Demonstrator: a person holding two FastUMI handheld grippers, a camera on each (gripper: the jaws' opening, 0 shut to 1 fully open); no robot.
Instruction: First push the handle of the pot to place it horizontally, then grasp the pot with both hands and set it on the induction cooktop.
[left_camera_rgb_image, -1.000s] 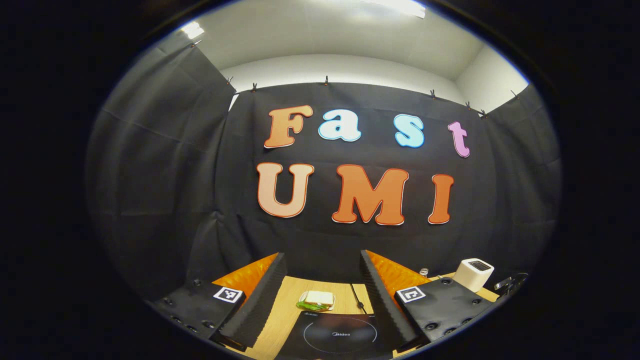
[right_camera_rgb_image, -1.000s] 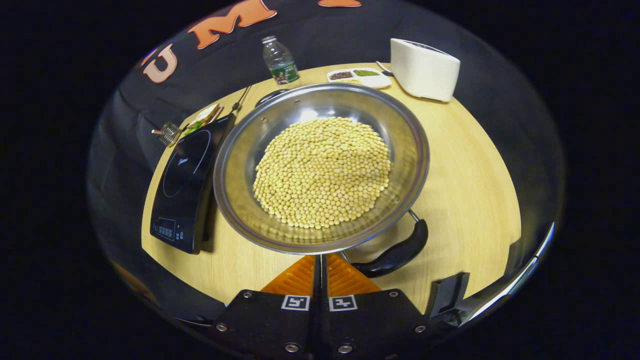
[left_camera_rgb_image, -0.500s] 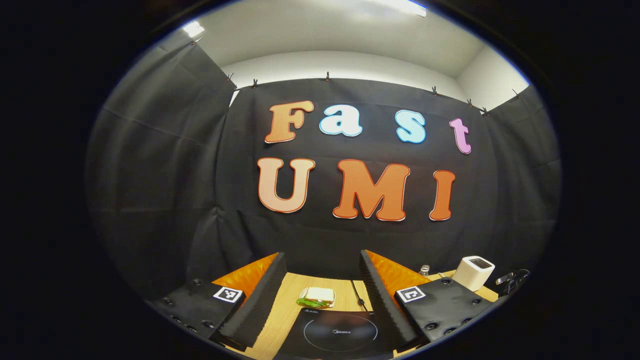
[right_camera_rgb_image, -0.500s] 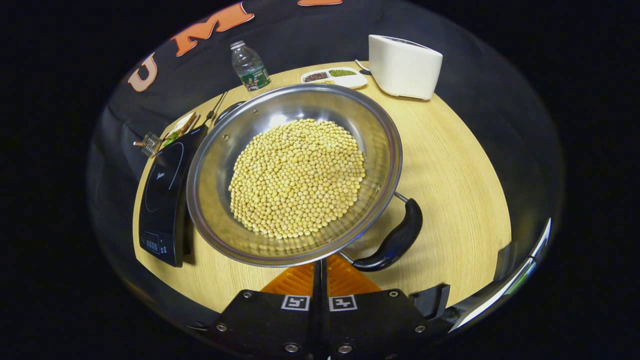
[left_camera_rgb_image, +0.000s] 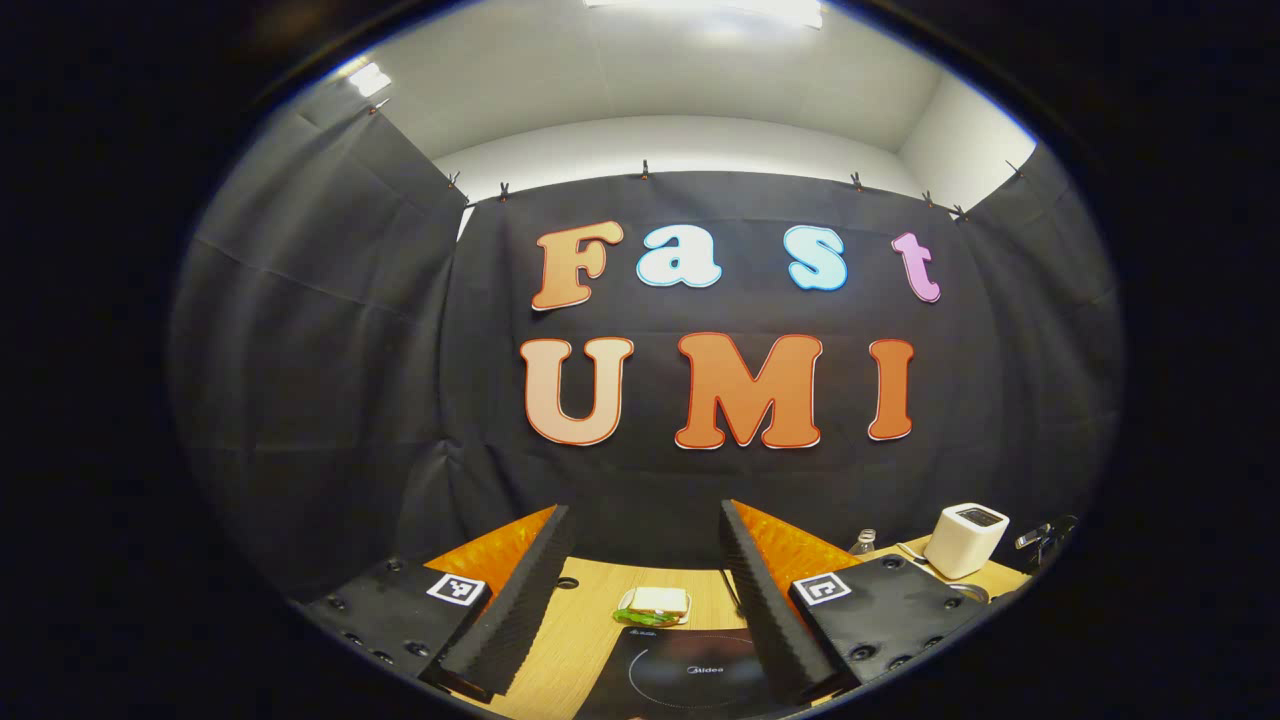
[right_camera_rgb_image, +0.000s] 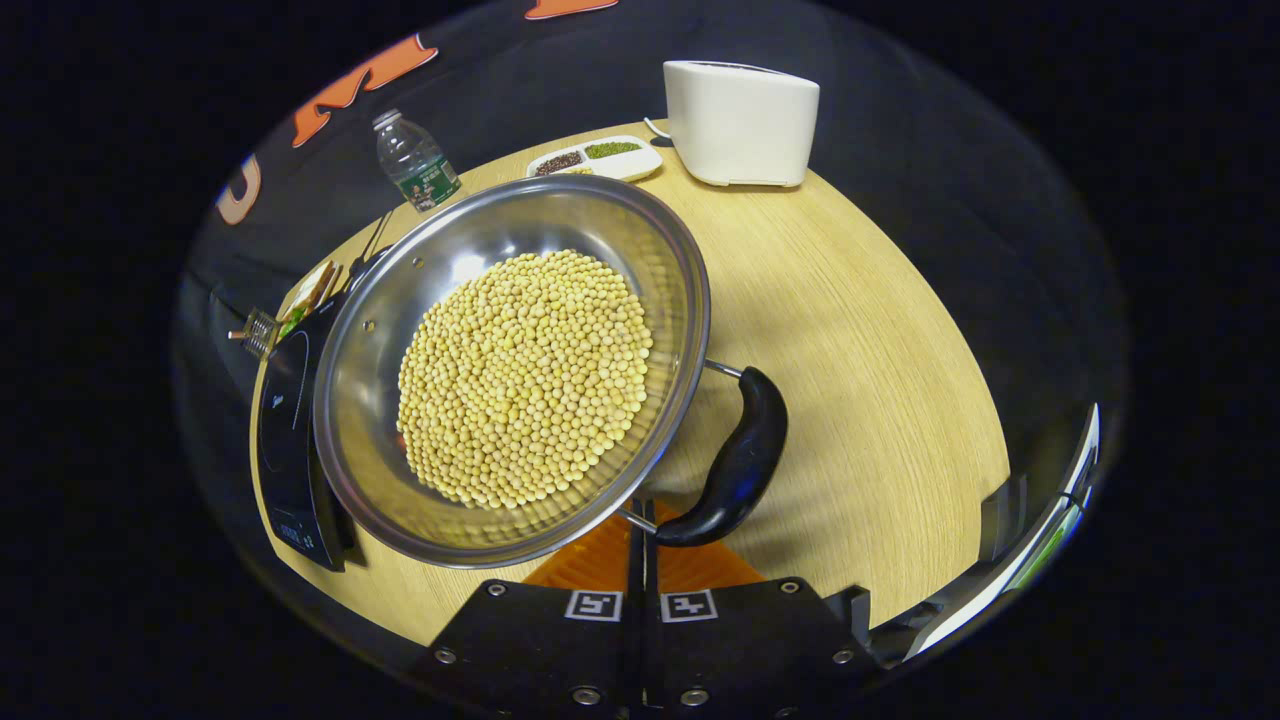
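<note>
A steel pot (right_camera_rgb_image: 570, 215) heaped with yellow soybeans (right_camera_rgb_image: 520, 375) sits on the wooden table, partly over the black induction cooktop (right_camera_rgb_image: 280, 440) on its left. The pot's black side handle (right_camera_rgb_image: 742, 460) sticks out at the near right. My right gripper (right_camera_rgb_image: 640, 522) is shut with nothing between its fingers, and its tip rests against the handle's near end and wire bracket. My left gripper (left_camera_rgb_image: 644, 510) stands open above the cooktop (left_camera_rgb_image: 690, 675), facing the wall, with nothing between its fingers.
A white toaster (right_camera_rgb_image: 740, 120) stands at the far right of the table, with a divided dish of grains (right_camera_rgb_image: 595, 160) and a water bottle (right_camera_rgb_image: 415, 172) beside it. A sandwich (left_camera_rgb_image: 655, 603) on a plate lies behind the cooktop, near a small metal whisk (right_camera_rgb_image: 255, 330).
The pot has turned under my right gripper's push: its handle swung from lying crosswise to pointing along the gripper. The left gripper drifted slightly left; the cooktop now sits further right in its view.
</note>
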